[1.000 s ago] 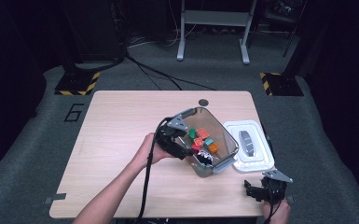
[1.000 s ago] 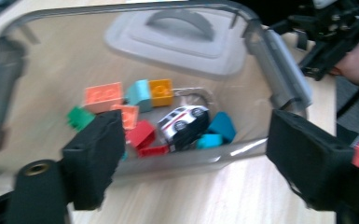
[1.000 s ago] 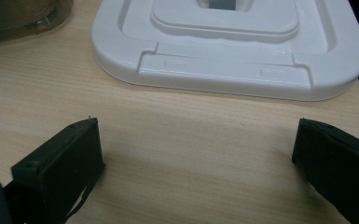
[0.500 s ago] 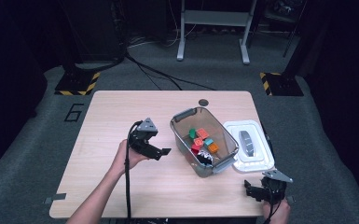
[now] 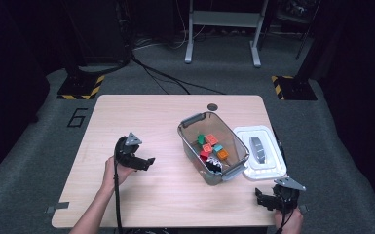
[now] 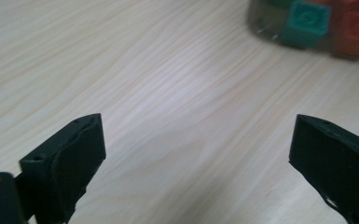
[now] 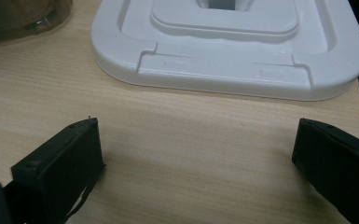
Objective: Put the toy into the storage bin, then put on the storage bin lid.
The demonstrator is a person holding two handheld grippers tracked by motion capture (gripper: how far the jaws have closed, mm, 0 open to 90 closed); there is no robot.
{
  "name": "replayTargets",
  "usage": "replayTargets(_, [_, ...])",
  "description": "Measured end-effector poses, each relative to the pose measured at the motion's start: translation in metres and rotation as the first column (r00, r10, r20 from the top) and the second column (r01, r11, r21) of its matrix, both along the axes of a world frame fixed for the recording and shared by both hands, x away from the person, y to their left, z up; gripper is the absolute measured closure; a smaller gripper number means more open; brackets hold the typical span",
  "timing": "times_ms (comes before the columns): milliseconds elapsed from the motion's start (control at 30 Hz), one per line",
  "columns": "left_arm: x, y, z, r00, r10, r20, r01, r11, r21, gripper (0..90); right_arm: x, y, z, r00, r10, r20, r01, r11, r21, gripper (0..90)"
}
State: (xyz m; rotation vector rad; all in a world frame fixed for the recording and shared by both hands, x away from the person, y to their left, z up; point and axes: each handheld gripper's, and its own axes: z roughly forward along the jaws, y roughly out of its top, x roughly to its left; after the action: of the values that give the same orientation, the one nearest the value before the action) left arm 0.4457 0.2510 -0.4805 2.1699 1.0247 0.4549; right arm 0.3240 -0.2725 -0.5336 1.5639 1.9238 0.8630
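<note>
A clear plastic bin with grey handles stands on the right half of the wooden table. Several small coloured blocks lie in it; through its wall I see a teal block and a red one. Its white lid lies flat just right of it. My left gripper hovers low over bare wood left of the bin; its jaws have just been opening and stand wide with nothing between them. Near the table's front right corner my right gripper is open and empty, facing the lid.
A round cable hole sits near the table's far edge. Beyond the table are a grey carpet, floor cables, a metal stand and yellow-black striped base plates.
My left gripper has left the bin's rim and travelled left and down to the table's left half, its jaws spreading. The right gripper has stayed put.
</note>
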Motion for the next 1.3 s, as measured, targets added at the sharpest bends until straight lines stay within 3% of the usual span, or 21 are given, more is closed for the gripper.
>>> replayTargets(133, [0.003,0.014,-0.012,0.9978,0.067,0.007,-0.067,0.9978,0.002,0.0,0.0,0.0,0.0,1.0,0.0,0.0,0.0,1.0,-0.001,0.9])
replayTargets(233, [0.006,0.023,-0.018,0.995,0.099,-0.011,-0.099,0.9951,0.001,0.0,0.0,0.0,0.0,1.0,-0.003,0.0,0.003,1.0,0.0,0.9])
replayTargets(300, [0.007,0.025,-0.022,0.9907,0.135,-0.012,-0.136,0.99,-0.038,0.0,0.0,0.0,0.0,1.0,-0.004,0.0,0.004,1.0,0.001,0.9])
replayTargets(433, [0.01,0.028,-0.028,0.9918,0.123,-0.037,-0.123,0.9924,-0.006,0.0,0.0,0.0,0.0,1.0,-0.004,0.001,0.004,1.0,0.001,0.9])
replayTargets(500, [0.009,0.029,-0.035,0.9918,0.125,-0.025,-0.125,0.992,0.023,0.0,0.0,0.0,0.0,1.0,-0.004,0.0,0.004,1.0,0.001,0.9])
replayTargets(567, [0.008,0.029,-0.043,0.9914,0.123,-0.044,-0.121,0.991,0.058,0.0,0.0,0.0,0.0,1.0,-0.005,0.0,0.005,1.0,0.001,0.9])
replayTargets(600, [0.006,0.032,-0.048,0.9905,0.136,-0.02,-0.136,0.9907,-0.004,0.0,0.0,0.0,0.0,1.0,-0.004,0.0,0.004,1.0,0.001,1.0])
replayTargets(633, [0.004,0.034,-0.05,0.9907,0.136,-0.009,-0.136,0.9906,-0.014,0.0,0.0,0.0,0.0,1.0,-0.007,0.002,0.007,1.0,0.002,1.0])
replayTargets(833, [0.006,0.037,-0.05,0.992,0.126,-0.006,-0.126,0.9919,-0.015,0.0,0.0,0.0,0.0,1.0,0.001,-0.001,-0.001,1.0,-0.001,1.1])
replayTargets(933, [0.009,0.037,-0.05,0.9831,0.183,-0.006,-0.183,0.983,-0.019,0.0,0.0,0.001,0.0,0.9996,0.026,-0.004,-0.026,0.9996,-0.002,1.1])
replayTargets(1100, [0.016,0.037,-0.05,0.9762,0.217,-0.005,-0.217,0.976,-0.018,0.0,0.0,0.001,0.0,0.9994,0.034,-0.001,-0.034,0.9994,-0.001,1.1])
replayTargets(1200, [0.02,0.038,-0.05,0.9674,0.253,0.008,-0.253,0.9672,-0.026,1.1,-0.002,0.001,0.0,0.9991,0.042,0.0,-0.042,0.9991,-0.001,1.1])
replayTargets(1300, [0.021,0.038,-0.05,0.9664,0.256,0.021,-0.256,0.9662,-0.034,6.1,-0.003,0.0,0.0,0.9985,0.055,0.001,-0.055,0.9985,-0.002,1.0])
